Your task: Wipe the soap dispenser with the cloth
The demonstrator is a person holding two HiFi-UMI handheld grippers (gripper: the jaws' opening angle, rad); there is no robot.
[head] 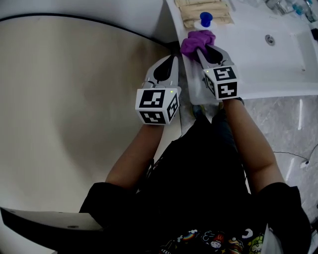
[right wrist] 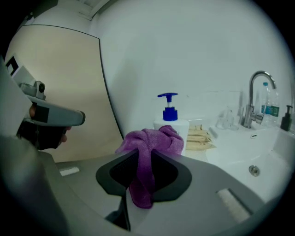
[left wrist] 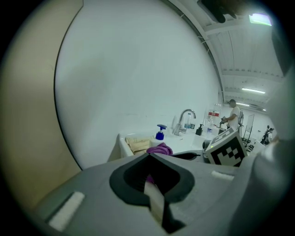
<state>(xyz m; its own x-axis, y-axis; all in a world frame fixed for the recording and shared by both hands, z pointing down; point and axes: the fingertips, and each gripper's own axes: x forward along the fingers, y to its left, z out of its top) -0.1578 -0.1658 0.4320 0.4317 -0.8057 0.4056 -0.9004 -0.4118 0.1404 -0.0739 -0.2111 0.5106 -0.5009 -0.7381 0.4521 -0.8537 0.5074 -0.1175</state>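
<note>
A white soap dispenser [right wrist: 172, 123] with a blue pump [head: 205, 19] stands on the white counter's left end. My right gripper [head: 204, 51] is shut on a purple cloth [right wrist: 146, 152], which bunches at the jaw tips just in front of the dispenser [left wrist: 159, 134]. The cloth [head: 197, 39] hides the dispenser's lower body in the head view. My left gripper [head: 170, 66] hangs beside the counter's edge, left of the right one, shut with nothing between its jaws. The cloth [left wrist: 159, 149] shows beyond its tips in the left gripper view.
Folded beige paper towels [head: 201, 11] lie behind the dispenser. The white counter [head: 253, 54] holds a sink basin with a drain [head: 270, 39] and a chrome tap [right wrist: 256, 94]. A curved beige wall panel [head: 64, 99] fills the left side. A person [left wrist: 233, 115] stands far off.
</note>
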